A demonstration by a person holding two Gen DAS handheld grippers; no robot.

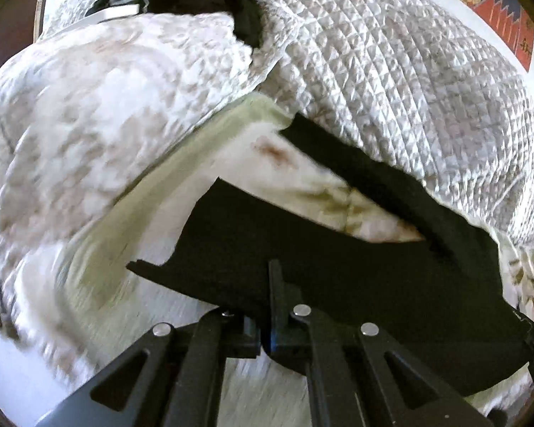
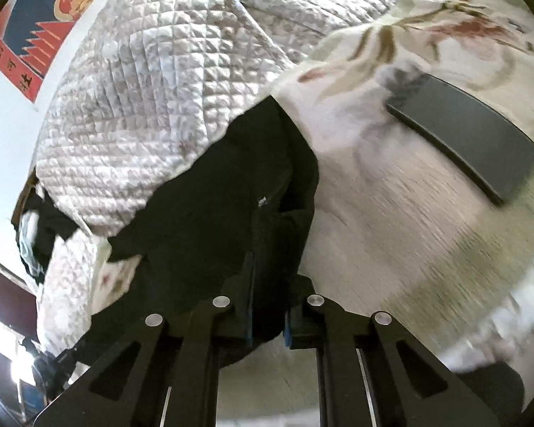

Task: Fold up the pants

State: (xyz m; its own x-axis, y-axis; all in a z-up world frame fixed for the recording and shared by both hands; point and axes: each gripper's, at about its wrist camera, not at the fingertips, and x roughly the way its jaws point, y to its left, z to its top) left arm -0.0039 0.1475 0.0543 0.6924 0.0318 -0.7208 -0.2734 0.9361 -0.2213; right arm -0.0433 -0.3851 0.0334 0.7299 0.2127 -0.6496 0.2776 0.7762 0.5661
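The pants [image 1: 338, 277] stretch crosswise between both grippers, left gripper [image 1: 267, 334] and right gripper [image 2: 267, 316] each pinching an edge, legs running ahead toward the quilt [image 2: 153, 106].

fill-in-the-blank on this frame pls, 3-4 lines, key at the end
1. Both grippers, the left gripper and the right gripper, are shut on the ____ pants.
2. The far end of the pants lies tucked under the white ____.
3. In the right wrist view, a dark ____ lies on the floral bedsheet.
4. The poster on the wall is mainly blue and ____.

Missing words: black; quilt; phone; red
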